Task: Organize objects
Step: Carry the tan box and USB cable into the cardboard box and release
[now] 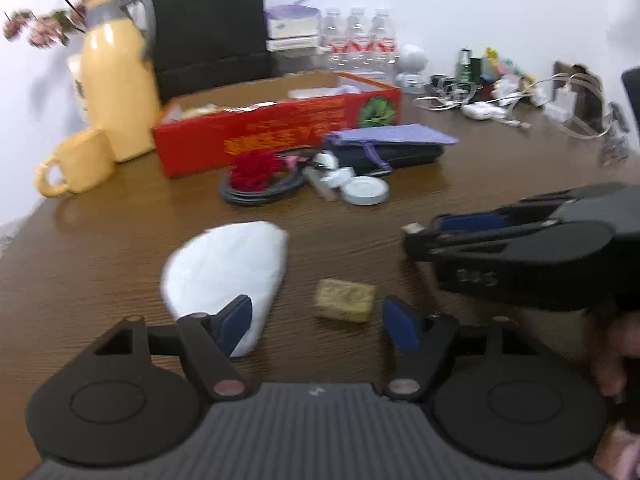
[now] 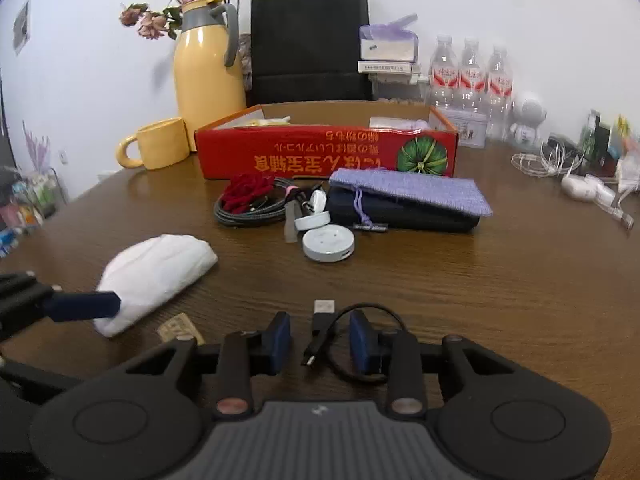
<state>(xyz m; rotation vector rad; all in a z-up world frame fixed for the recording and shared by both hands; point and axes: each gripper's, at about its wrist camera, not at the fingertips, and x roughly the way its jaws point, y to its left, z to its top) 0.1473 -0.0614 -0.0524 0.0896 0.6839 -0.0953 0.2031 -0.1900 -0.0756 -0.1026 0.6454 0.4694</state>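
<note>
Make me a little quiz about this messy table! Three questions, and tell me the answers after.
1. True or false: the right tool is squeezed shut on the black cable.
2. Which thing lies nearest the left tool? A) yellow mug B) tan block C) water bottles
3. Fill in: the purple pouch lies on top of a dark ____.

Key
1. False. The tool is open, with the cable between its fingers, not gripped.
2. B, the tan block, just ahead of the open fingers. The mug and bottles sit much farther back.
3. Case, in front of the red box.
</note>
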